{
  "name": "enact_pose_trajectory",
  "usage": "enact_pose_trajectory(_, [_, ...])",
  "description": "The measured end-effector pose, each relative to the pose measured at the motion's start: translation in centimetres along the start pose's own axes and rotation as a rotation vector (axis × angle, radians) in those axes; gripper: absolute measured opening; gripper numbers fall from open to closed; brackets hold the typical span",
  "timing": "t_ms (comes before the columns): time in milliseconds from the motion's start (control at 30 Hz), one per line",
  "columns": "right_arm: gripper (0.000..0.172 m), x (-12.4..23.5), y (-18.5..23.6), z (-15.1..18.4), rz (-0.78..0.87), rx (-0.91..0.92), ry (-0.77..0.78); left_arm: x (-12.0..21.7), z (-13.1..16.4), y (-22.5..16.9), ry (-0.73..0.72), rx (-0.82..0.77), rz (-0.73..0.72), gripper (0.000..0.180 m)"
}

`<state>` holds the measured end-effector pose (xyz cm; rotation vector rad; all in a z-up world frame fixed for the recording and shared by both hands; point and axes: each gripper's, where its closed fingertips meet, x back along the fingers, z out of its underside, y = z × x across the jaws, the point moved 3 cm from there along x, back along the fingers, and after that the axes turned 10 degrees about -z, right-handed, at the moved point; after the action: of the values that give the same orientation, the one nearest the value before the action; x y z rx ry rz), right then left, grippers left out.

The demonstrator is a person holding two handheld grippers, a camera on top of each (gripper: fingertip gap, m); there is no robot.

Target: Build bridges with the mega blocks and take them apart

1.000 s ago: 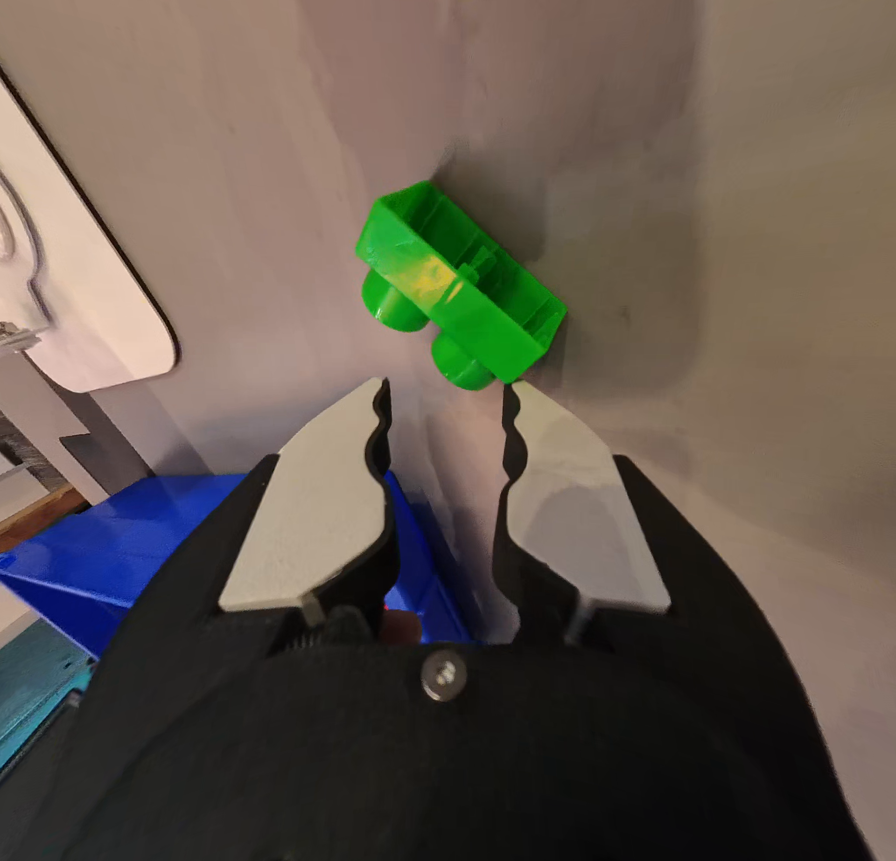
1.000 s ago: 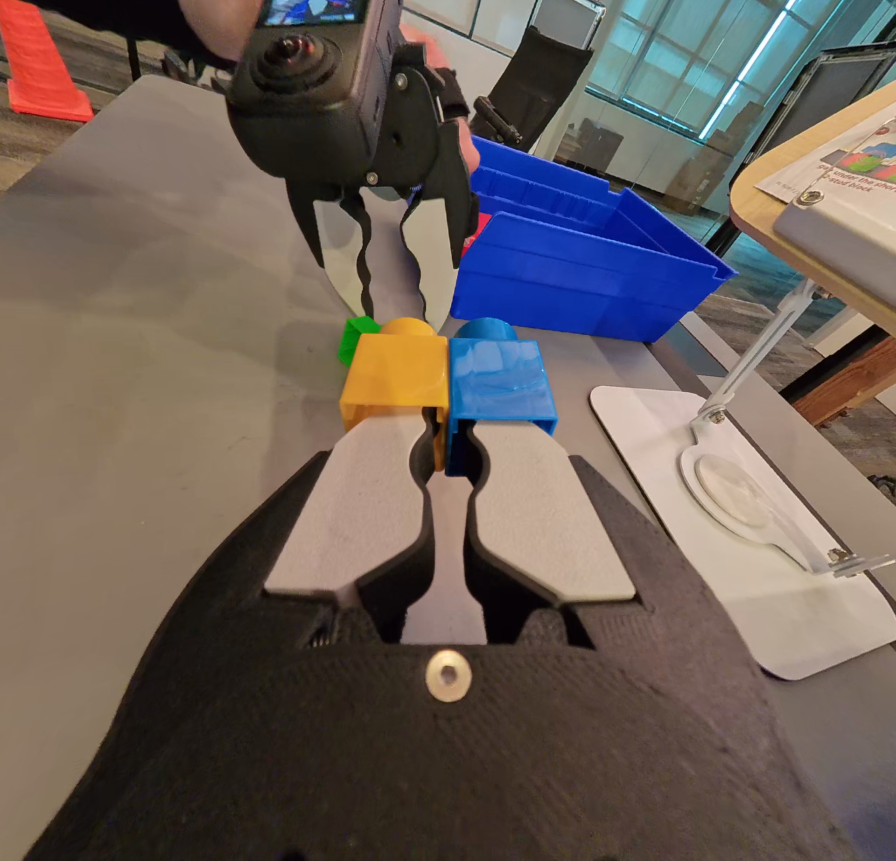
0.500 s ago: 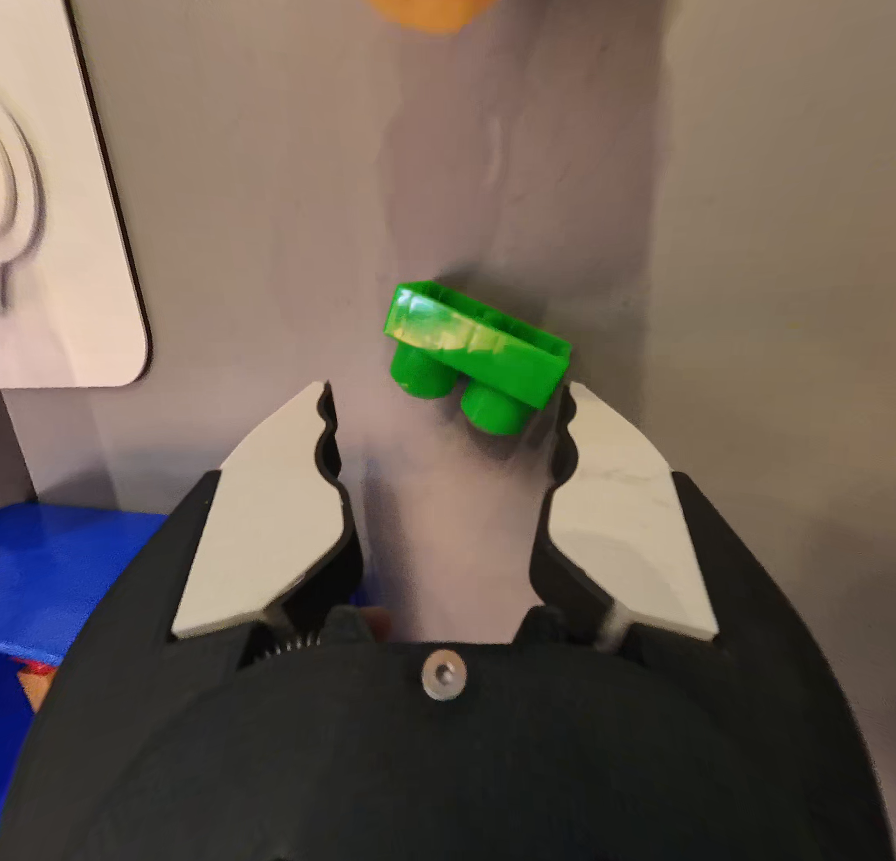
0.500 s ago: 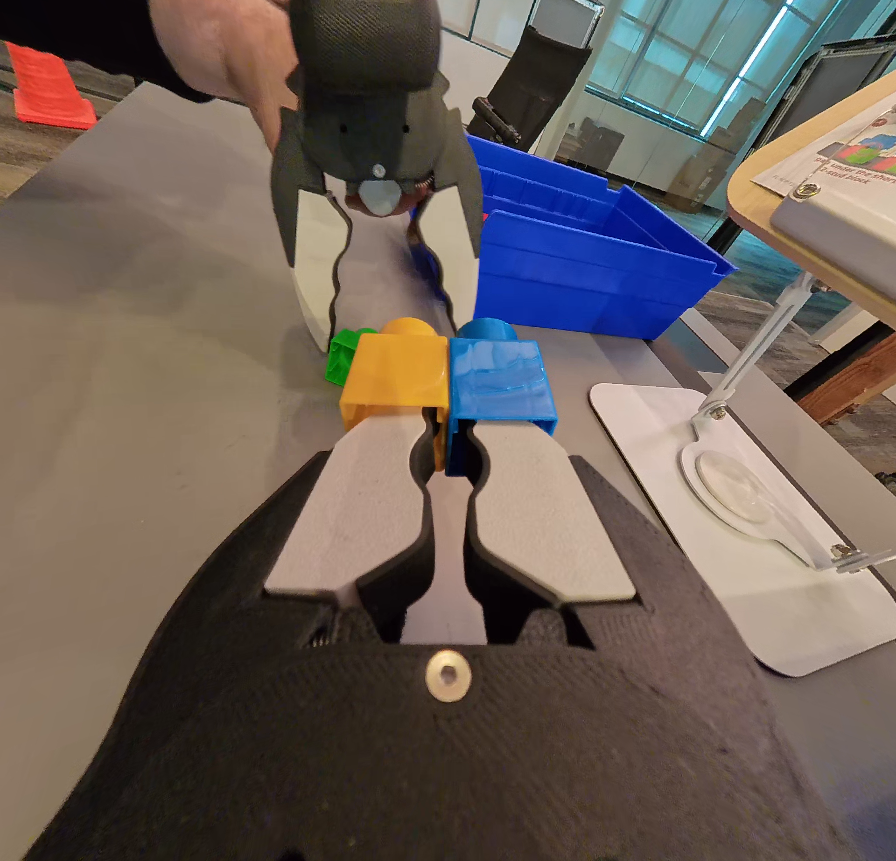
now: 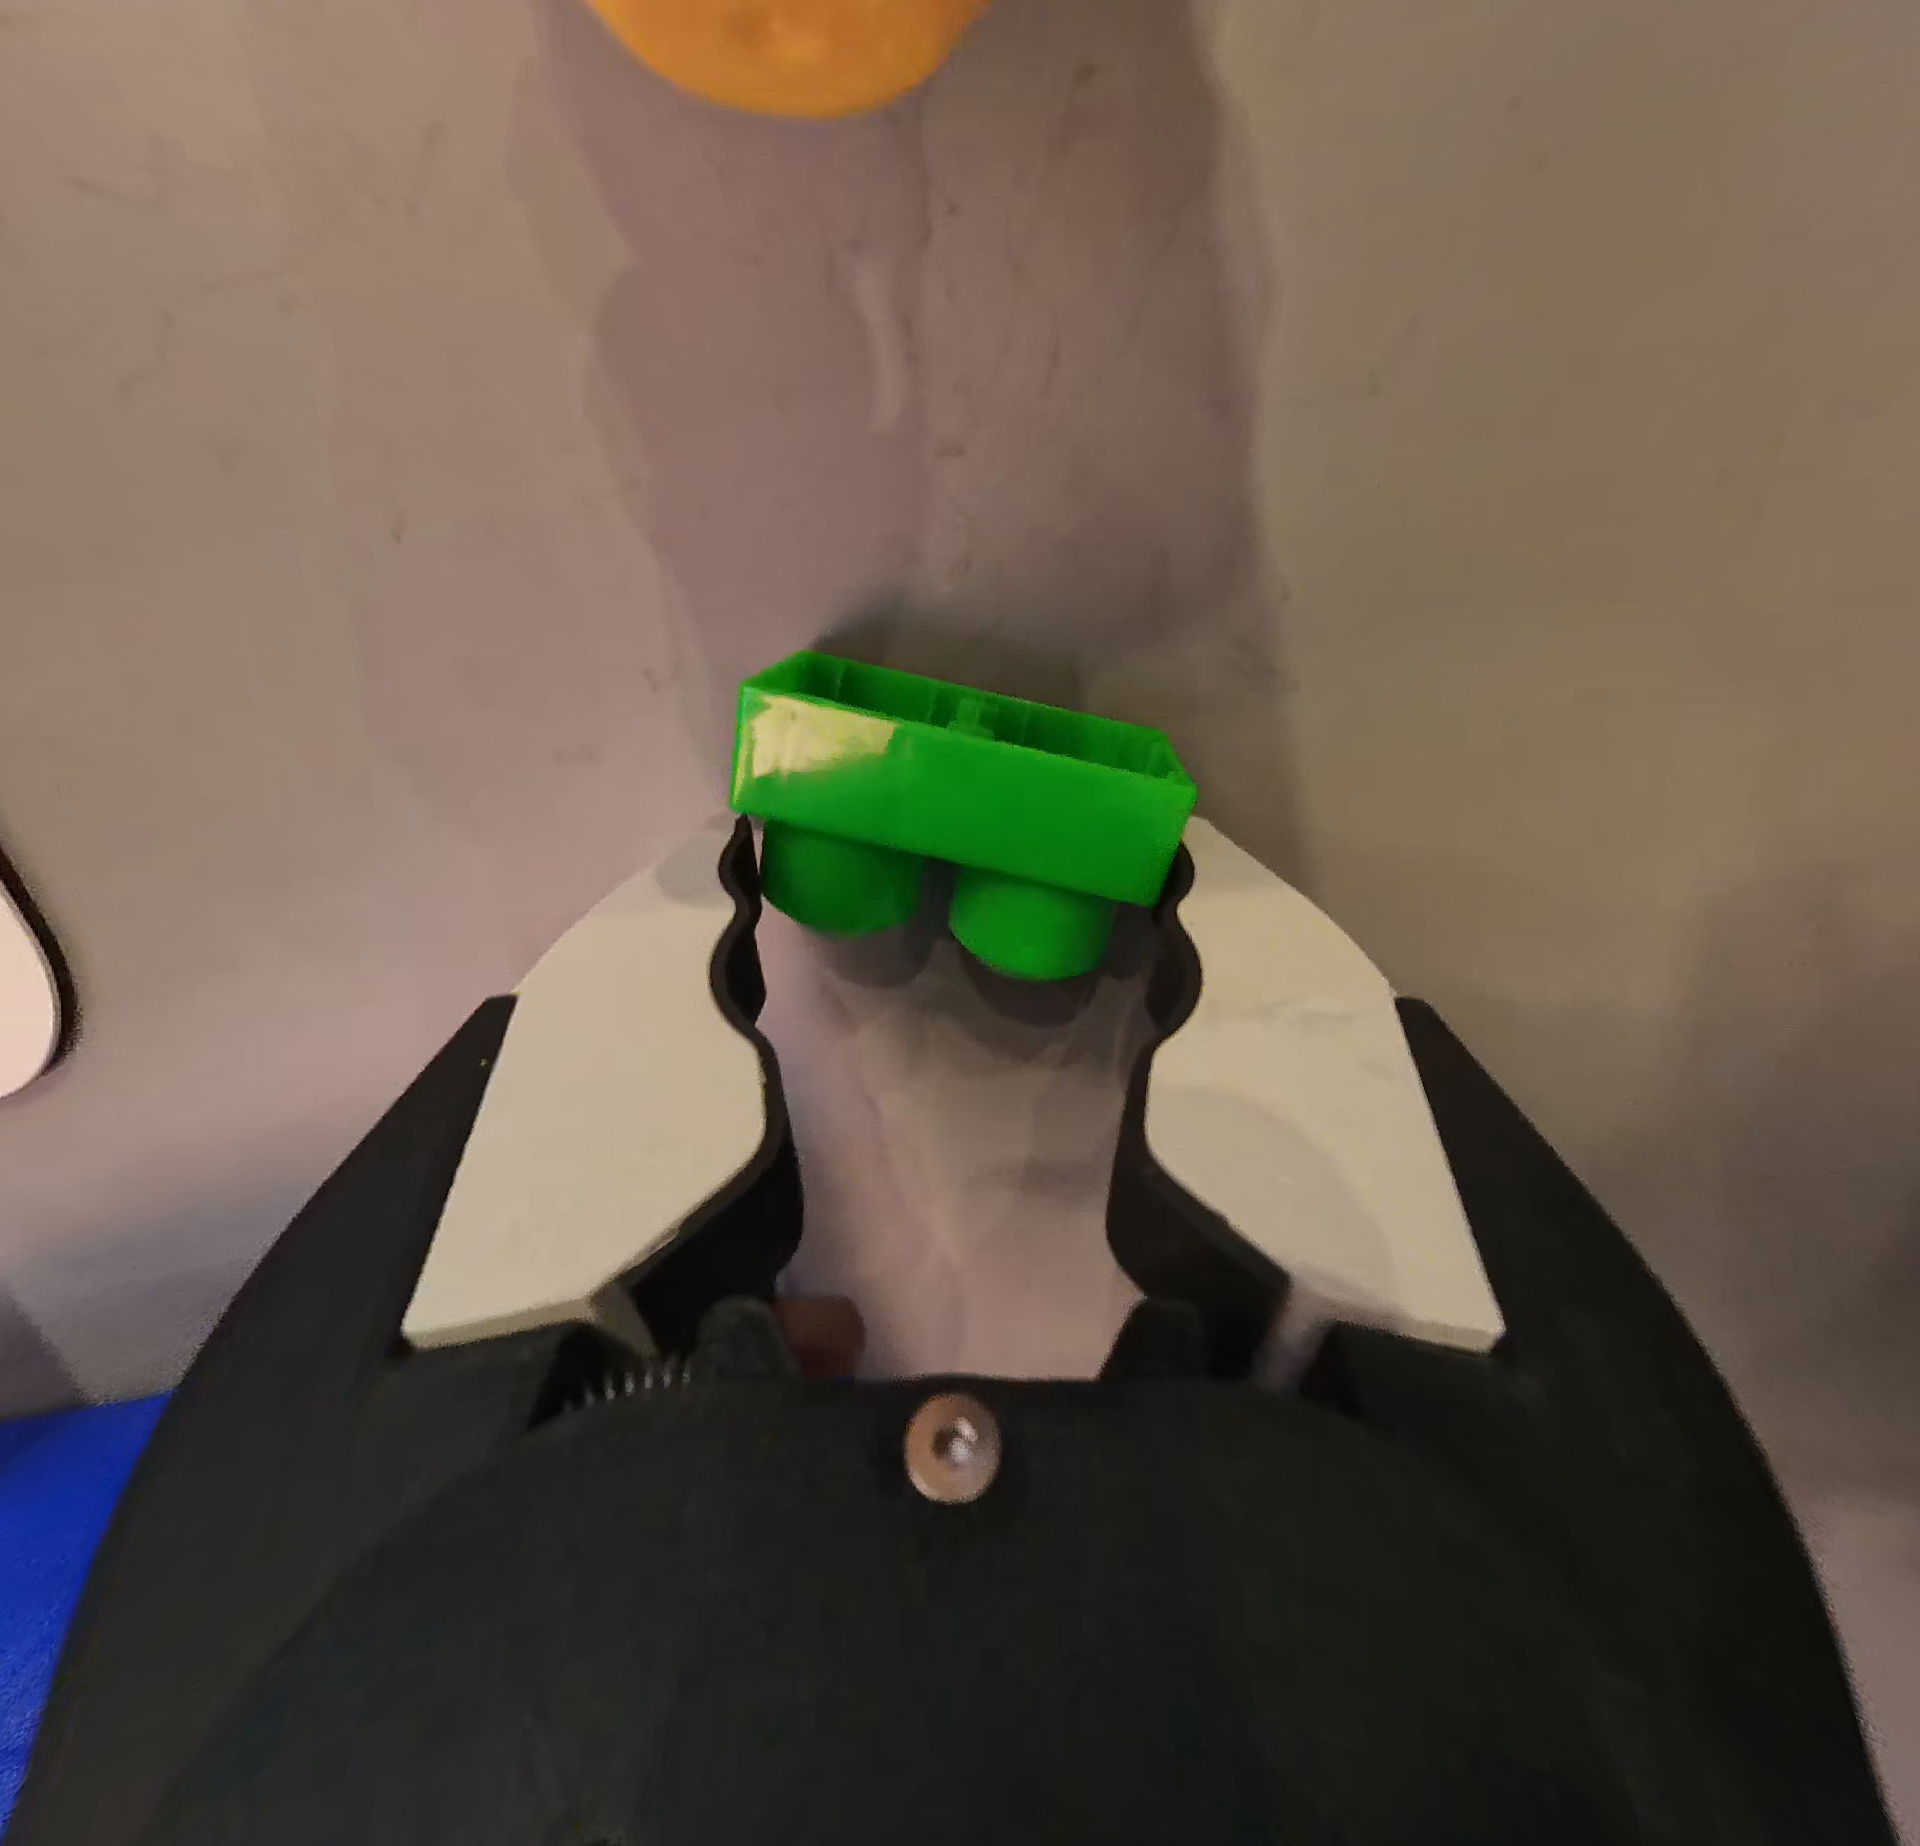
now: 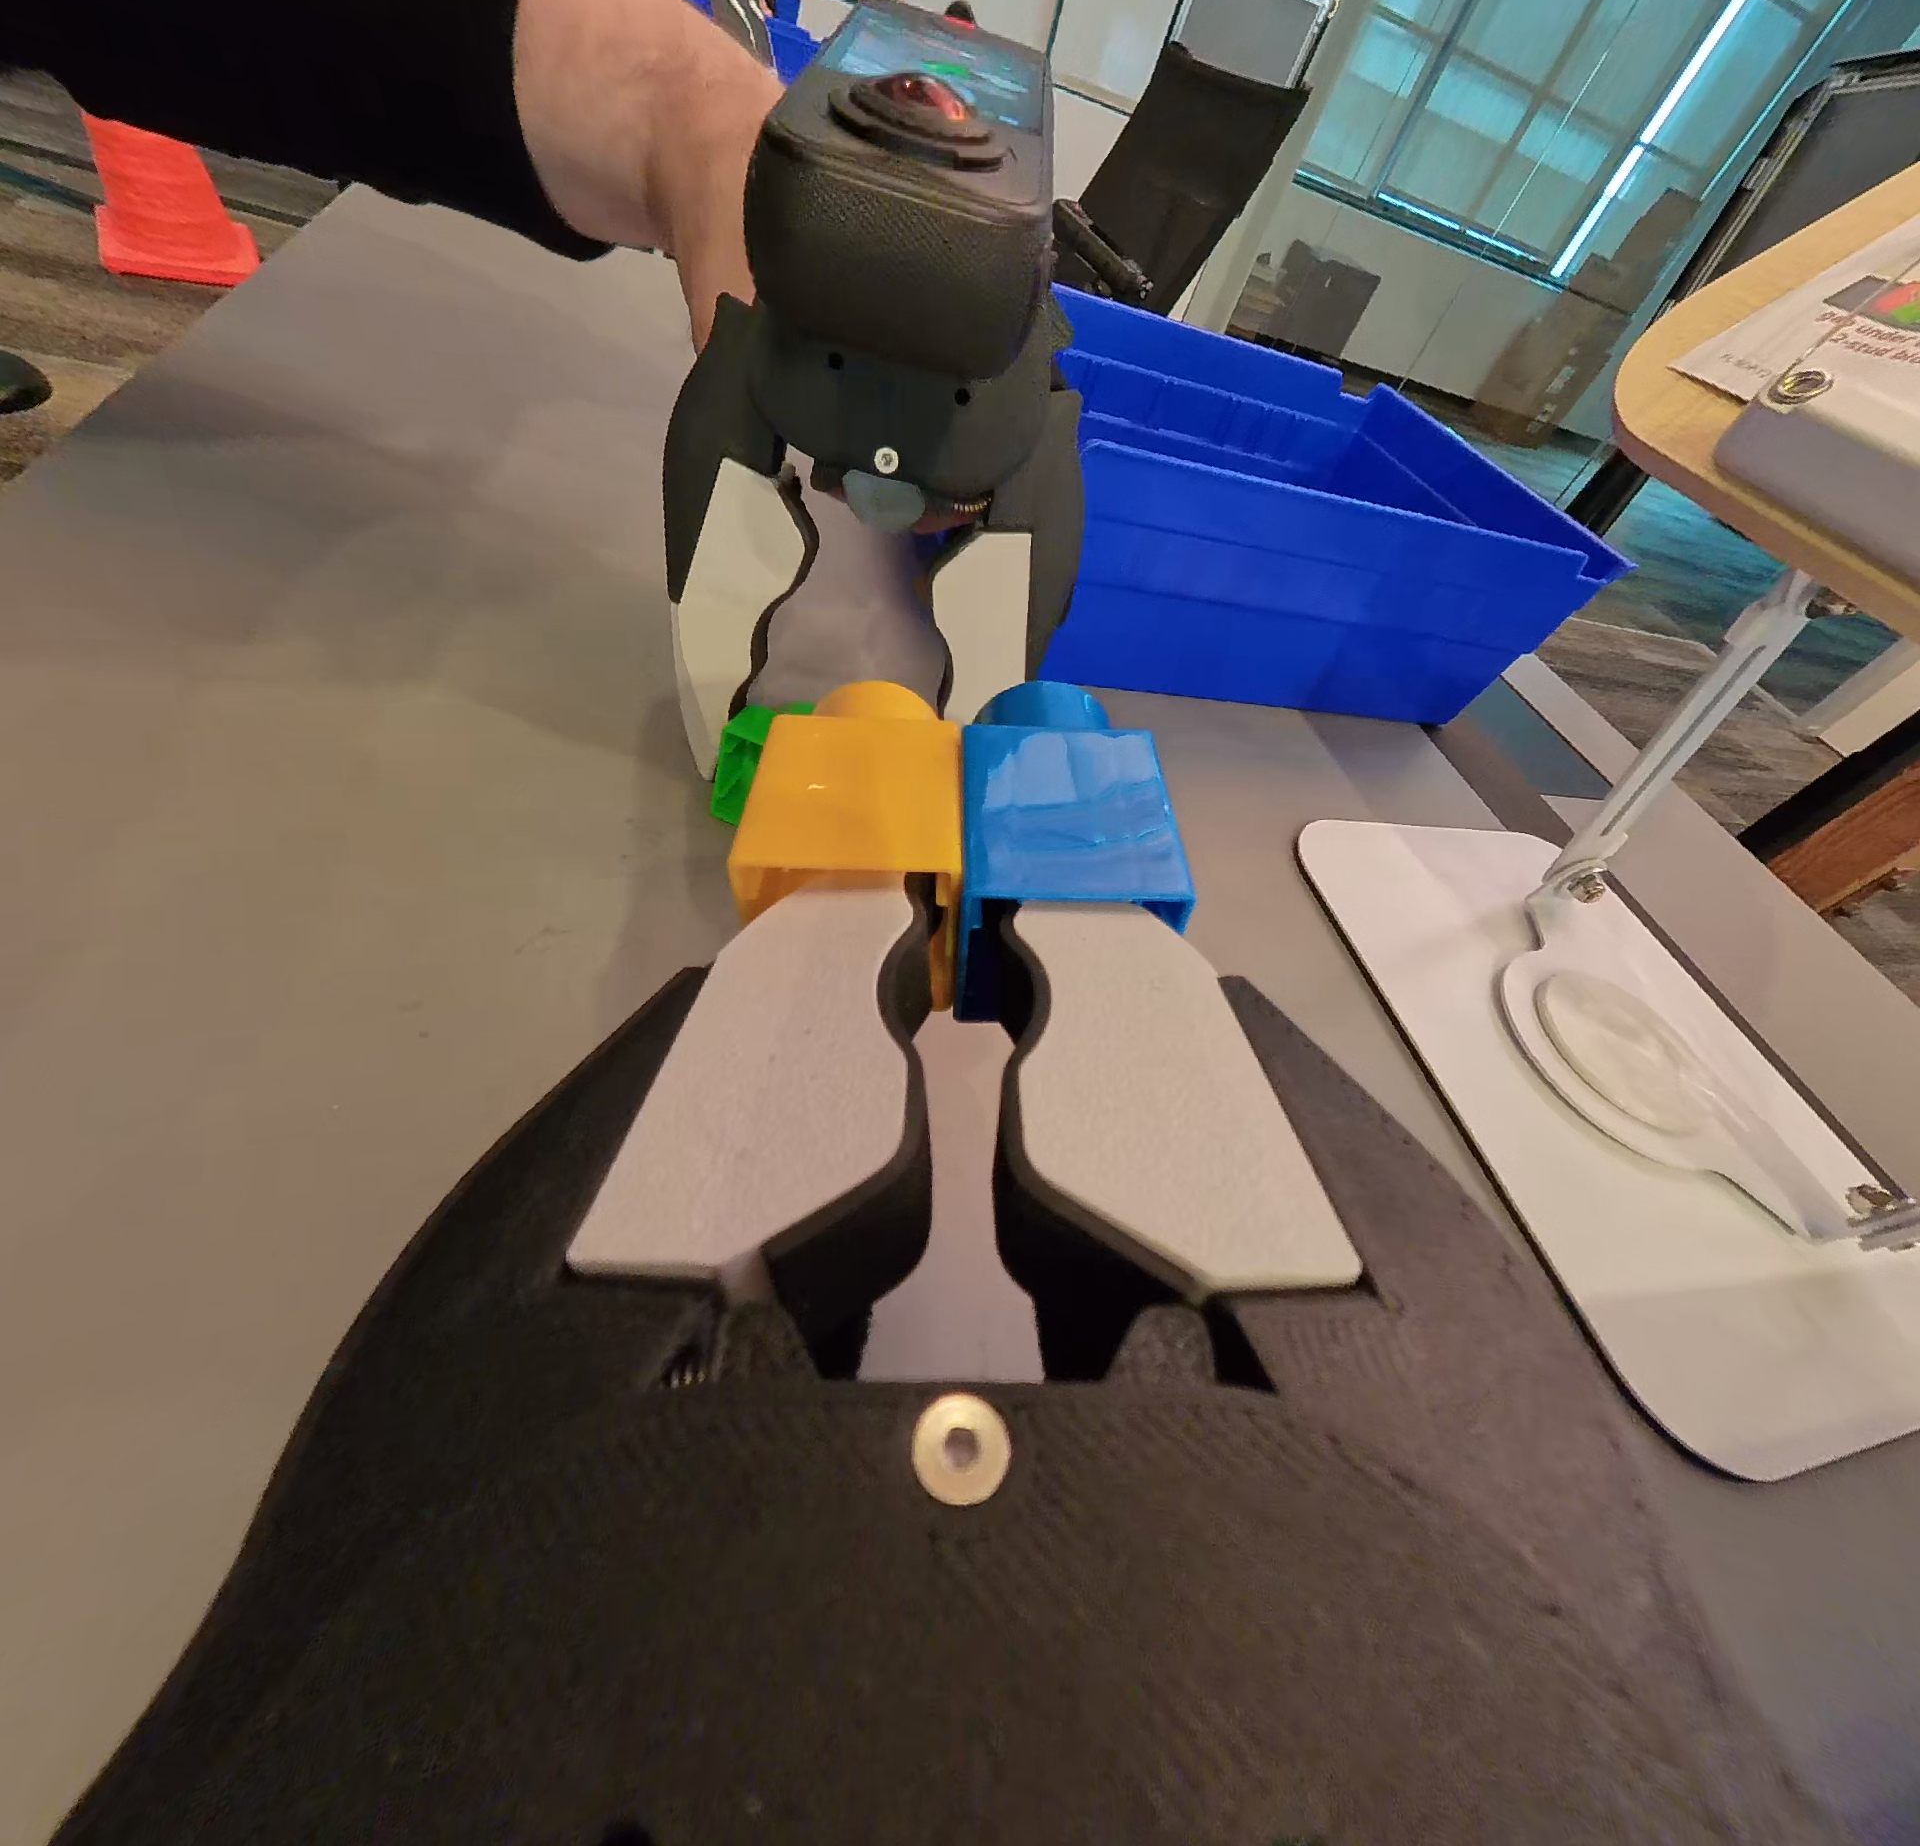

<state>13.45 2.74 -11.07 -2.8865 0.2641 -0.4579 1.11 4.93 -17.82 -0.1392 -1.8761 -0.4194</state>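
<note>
Left gripper jaws apart, straddling the green 2-stud block at frame centre on the grey table. Right gripper clamped on the adjoining walls of the yellow block and blue block, mid-frame.

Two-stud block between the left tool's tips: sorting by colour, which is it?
Green; clearest in the left wrist view.

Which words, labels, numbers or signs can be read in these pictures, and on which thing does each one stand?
Printed sheet on the wooden table at right: dark print under a coloured picture, cut off by the frame edge; I do not quote it.
Camera screen on the far gripper: too small and blurred to read.
Green block, yellow block, blue block, blue bin: no writing shows.
</note>
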Motion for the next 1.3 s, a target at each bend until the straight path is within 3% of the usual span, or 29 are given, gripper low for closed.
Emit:
enact_pose_trajectory(233, [0.007,0.1,0.0,0.1,-0.007,-0.011,-0.004,-0.2,-0.6,0.1,-0.061,0.072,-0.035,0.071])
enact_pose_trajectory(500, [0.007,0.4,-0.2,0.0,0.0,-0.044,0.004,1.6,-0.7,1.9,-0.147,0.244,-0.277,0.071])
enact_pose_trajectory(667, [0.007,0.0,0.2,-0.1,0.0,-0.044,0.031,2.4,-2.3,1.7,-0.137,0.234,-0.388,0.071])
enact_pose_trajectory(1300, [0.007,-0.3,0.8,-0.2,0.018,0.039,0.093,4.7,-7.2,1.9,-0.041,0.065,-0.52,0.07])
